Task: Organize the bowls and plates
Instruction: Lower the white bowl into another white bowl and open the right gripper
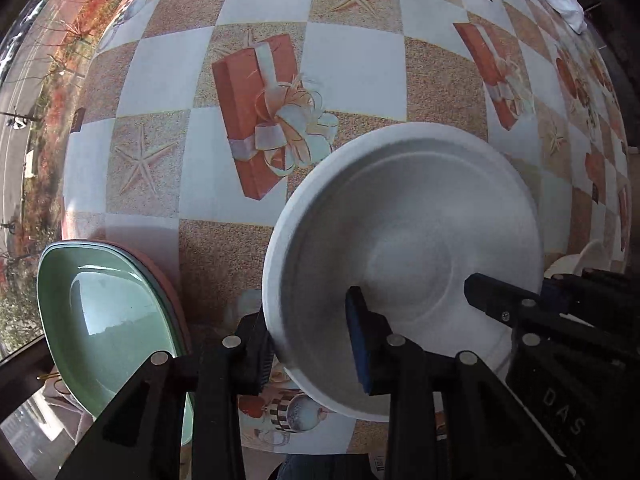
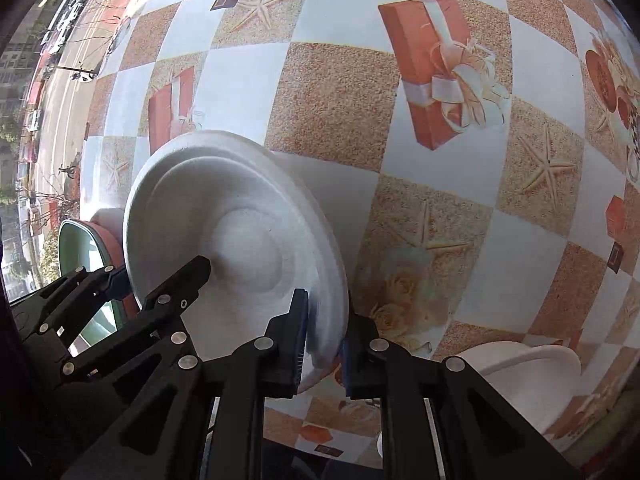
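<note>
A white bowl is held above the patterned tablecloth by both grippers. My left gripper is shut on its near left rim, one finger inside and one outside. My right gripper is shut on the opposite rim of the same white bowl; it shows in the left wrist view at the bowl's right side. A green plate lies on a pink plate at the left table edge; the green plate also shows in the right wrist view.
A checkered tablecloth with gift box and starfish prints covers the table. Another white dish sits at the near right. A white cloth lies at the far right corner. A window with a street view is at the left.
</note>
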